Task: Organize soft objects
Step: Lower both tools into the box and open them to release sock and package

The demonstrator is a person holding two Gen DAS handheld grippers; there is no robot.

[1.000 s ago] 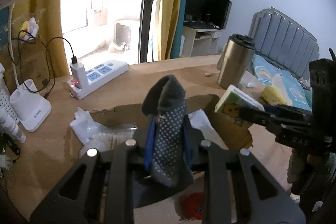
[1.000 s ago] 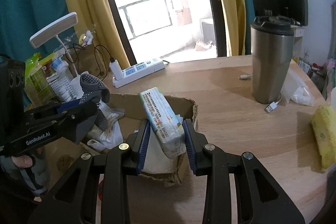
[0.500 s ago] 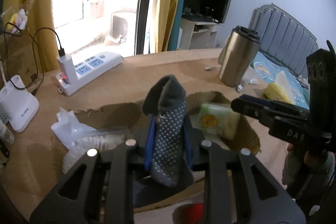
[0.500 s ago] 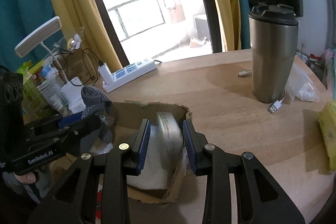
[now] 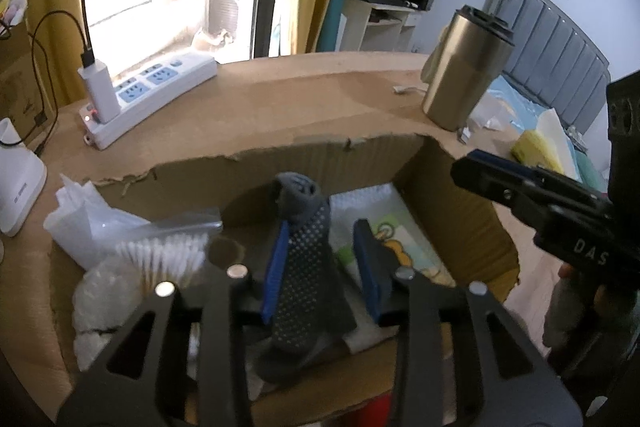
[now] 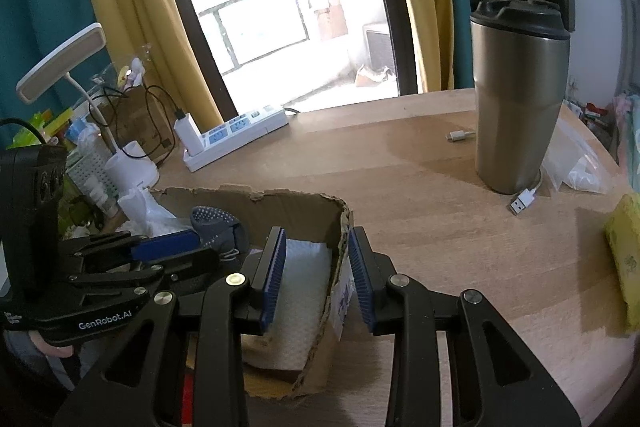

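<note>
A grey sock [image 5: 304,267] with white dots stands between the jaws of my left gripper [image 5: 322,227], low inside the torn cardboard box [image 5: 320,155]. The jaws are opening: the sock leans on the left pad and a gap shows at the right pad. A tissue pack [image 5: 400,243] with a cartoon print lies in the box's right half. My right gripper [image 6: 316,239] is open and holds nothing. Its pads straddle the box's right wall [image 6: 340,227] without touching it. The right wrist view shows the left gripper [image 6: 196,243] and the sock [image 6: 216,223] at the left.
A bag of cotton swabs [image 5: 160,247] fills the box's left side. On the table stand a steel tumbler [image 6: 520,99], a white power strip [image 6: 236,131] and a desk lamp [image 6: 60,67]. A USB cable [image 6: 524,199] and a yellow sponge [image 6: 624,259] lie at the right.
The tissue pack slipped out of my right gripper and now lies in the box. My left gripper sank into the box with the sock and its jaws spread apart.
</note>
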